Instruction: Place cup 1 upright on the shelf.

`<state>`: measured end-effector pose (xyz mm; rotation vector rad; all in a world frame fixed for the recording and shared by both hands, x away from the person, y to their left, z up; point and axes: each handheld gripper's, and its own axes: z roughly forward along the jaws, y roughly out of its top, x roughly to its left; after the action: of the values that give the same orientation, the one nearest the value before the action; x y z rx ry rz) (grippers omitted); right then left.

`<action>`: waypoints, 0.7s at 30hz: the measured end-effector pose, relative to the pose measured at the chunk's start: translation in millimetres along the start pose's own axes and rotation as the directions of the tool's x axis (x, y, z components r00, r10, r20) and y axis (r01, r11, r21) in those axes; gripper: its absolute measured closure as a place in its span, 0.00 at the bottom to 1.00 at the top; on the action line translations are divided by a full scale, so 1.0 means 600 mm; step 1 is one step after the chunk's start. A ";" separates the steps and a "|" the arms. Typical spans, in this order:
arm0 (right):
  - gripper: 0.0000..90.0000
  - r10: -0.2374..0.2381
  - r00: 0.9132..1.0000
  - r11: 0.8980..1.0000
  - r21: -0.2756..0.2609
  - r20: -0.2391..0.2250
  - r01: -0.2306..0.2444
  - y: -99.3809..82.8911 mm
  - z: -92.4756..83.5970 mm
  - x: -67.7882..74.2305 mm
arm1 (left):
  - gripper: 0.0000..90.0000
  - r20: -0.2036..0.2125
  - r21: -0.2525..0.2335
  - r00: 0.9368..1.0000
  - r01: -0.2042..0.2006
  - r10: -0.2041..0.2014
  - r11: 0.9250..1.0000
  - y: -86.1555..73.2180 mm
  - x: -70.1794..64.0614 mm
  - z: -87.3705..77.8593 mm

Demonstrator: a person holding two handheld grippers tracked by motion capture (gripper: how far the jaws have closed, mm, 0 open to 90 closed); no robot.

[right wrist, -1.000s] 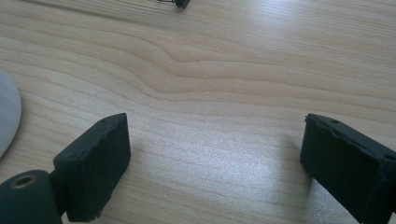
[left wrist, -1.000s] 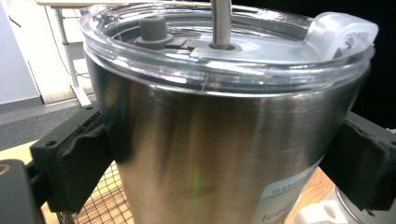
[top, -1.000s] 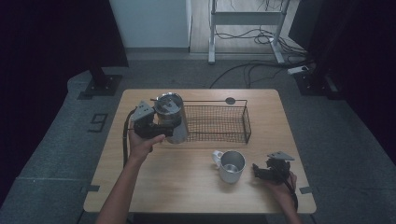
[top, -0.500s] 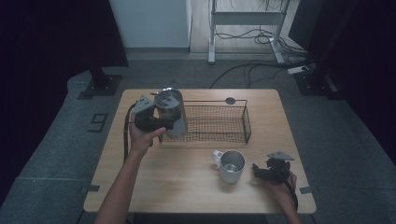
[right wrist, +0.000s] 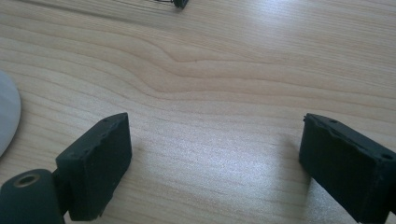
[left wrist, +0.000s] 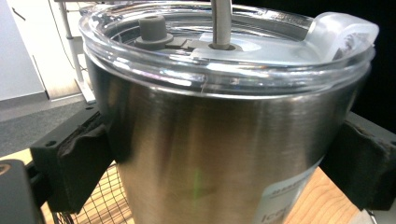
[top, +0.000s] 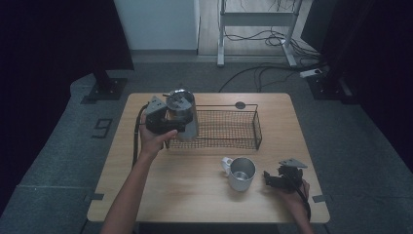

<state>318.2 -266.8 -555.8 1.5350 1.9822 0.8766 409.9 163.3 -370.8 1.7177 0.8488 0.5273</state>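
A brushed steel tumbler [top: 183, 117] with a clear lid and a straw hangs over the left end of the black wire basket [top: 229, 128]. My left gripper [top: 169, 123] is shut on it from the left. In the left gripper view both pads [left wrist: 80, 164] press on the sides of the tumbler [left wrist: 219, 154], whose lid [left wrist: 224, 42] fills the top. My right gripper [top: 272, 179] rests low on the table near the front right, open, with bare wood between its jaws [right wrist: 215, 163]. A steel mug [top: 241, 173] stands upright just left of it.
The wooden table [top: 195, 200] has its front edge close to both forearms. A small dark disc [top: 240, 105] lies behind the basket. A pale rounded edge of the mug [right wrist: 7, 116] shows at the left of the right gripper view. Cables run across the floor beyond.
My left hand has carried the tumbler a little farther from the person and slightly to the right, at the basket's left end. The right gripper and the mug have stayed put.
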 end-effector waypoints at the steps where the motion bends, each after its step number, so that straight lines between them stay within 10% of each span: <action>1: 0.10 0.001 1.000 1.000 0.000 0.000 -0.001 0.000 0.000 0.000 | 0.05 -0.001 -0.001 1.000 -0.004 0.004 1.000 0.004 0.000 0.002; 21: 0.10 -0.001 1.000 1.000 -0.002 0.000 0.001 0.000 0.000 0.000 | 0.05 -0.016 0.006 1.000 -0.012 0.013 1.000 0.016 0.007 0.033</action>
<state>318.0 -266.9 -555.9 1.5331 1.9807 0.8778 429.2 152.3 -368.3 1.7269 0.8518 0.5479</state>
